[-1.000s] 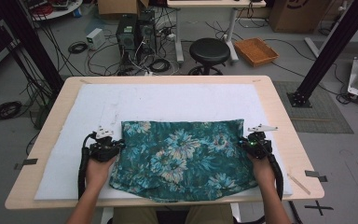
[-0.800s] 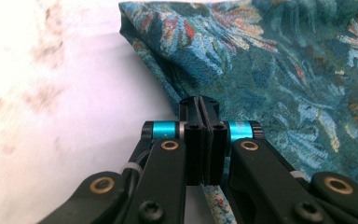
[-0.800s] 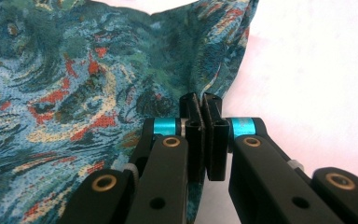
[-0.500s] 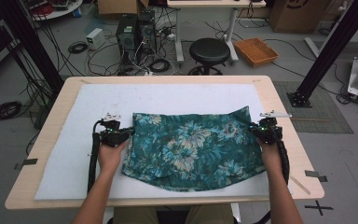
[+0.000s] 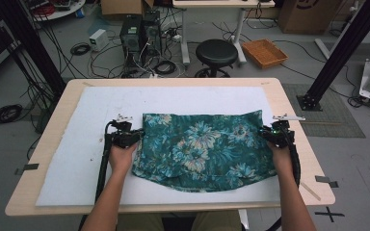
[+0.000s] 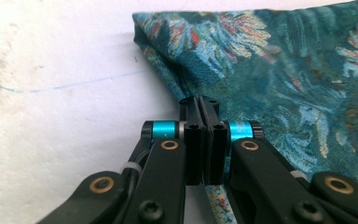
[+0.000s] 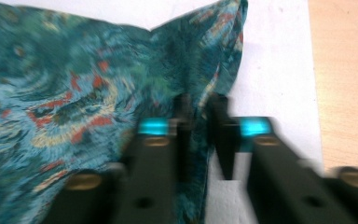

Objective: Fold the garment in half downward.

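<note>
A teal floral cloth (image 5: 204, 147) lies spread across the white mat (image 5: 82, 159) that covers the wooden table (image 5: 298, 120), and a gripper sits at each of its side edges. In the left gripper view the left gripper (image 6: 200, 105) has its fingers (image 6: 191, 140) pressed together with the cloth's edge pinched between them: a narrow strip of the fabric hangs out below the closed pads, and the rest of the cloth fans away ahead and to the right of the fingertips, rising to a folded corner just beyond them. To the left of those fingers there is bare mat, marked with a thin blue line (image 6: 65, 86). In the high view this gripper (image 5: 136, 137) touches the cloth's left edge, with the hand (image 5: 120, 159) directly behind it. The right gripper (image 7: 201, 105) has just been opening its jaws (the picture is blurred by motion); its fingers (image 7: 220, 135) now stand slightly apart, with a fold of the cloth's edge in the gap and lying against the left finger, while the right finger is clear of the fabric. The cloth stretches off to the left of these fingertips, its pointed corner stands just beyond them, and the mat and then the table's bare wood lie to their right. In the high view this gripper (image 5: 267, 136) is at the cloth's right edge.
</note>
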A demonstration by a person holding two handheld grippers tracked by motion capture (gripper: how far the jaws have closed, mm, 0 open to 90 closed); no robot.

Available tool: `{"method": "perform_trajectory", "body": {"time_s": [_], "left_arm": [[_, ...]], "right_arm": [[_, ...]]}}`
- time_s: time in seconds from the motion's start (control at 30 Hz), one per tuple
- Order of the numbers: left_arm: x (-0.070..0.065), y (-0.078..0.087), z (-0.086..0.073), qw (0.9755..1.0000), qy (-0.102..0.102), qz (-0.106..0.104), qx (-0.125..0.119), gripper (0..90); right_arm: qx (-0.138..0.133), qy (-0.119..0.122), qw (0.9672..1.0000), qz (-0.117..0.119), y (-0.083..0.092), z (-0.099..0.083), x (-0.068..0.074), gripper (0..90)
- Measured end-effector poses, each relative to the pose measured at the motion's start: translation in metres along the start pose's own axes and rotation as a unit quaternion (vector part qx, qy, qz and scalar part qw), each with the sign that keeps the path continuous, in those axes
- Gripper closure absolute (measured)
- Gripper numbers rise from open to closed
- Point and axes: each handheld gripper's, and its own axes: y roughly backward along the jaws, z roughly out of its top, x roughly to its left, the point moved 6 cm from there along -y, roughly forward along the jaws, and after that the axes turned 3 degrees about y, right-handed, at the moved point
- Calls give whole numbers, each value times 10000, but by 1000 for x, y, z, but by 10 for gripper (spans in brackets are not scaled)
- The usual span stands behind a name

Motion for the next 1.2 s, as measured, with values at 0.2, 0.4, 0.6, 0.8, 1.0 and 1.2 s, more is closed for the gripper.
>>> {"method": "perform_trajectory", "body": {"time_s": [0.2, 0.4, 0.6, 0.8, 1.0, 1.2], "left_arm": [[3, 14, -1, 9997, 39, 22, -230, 607], [-8, 32, -8, 9990, -103, -189, -391, 499], [-19, 36, -22, 9991, -234, -83, -330, 491], [-16, 53, -17, 9969, -167, -86, -769, 369], [-6, 66, -17, 9958, -113, -13, -911, 353], [-1, 82, -15, 9932, -178, -64, -1151, 313]], "right_arm": [[-380, -53, 9992, 136, 26, -9, -1, 411], [-440, 163, 9985, 279, 51, -28, 6, 399], [87, 604, 9973, 401, 55, -48, 16, 585], [-117, 459, 9985, 272, 66, -50, 16, 509], [336, 660, 9968, 302, 59, -69, 13, 797], [-59, 510, 9985, 186, 72, -59, 14, 396]]}}
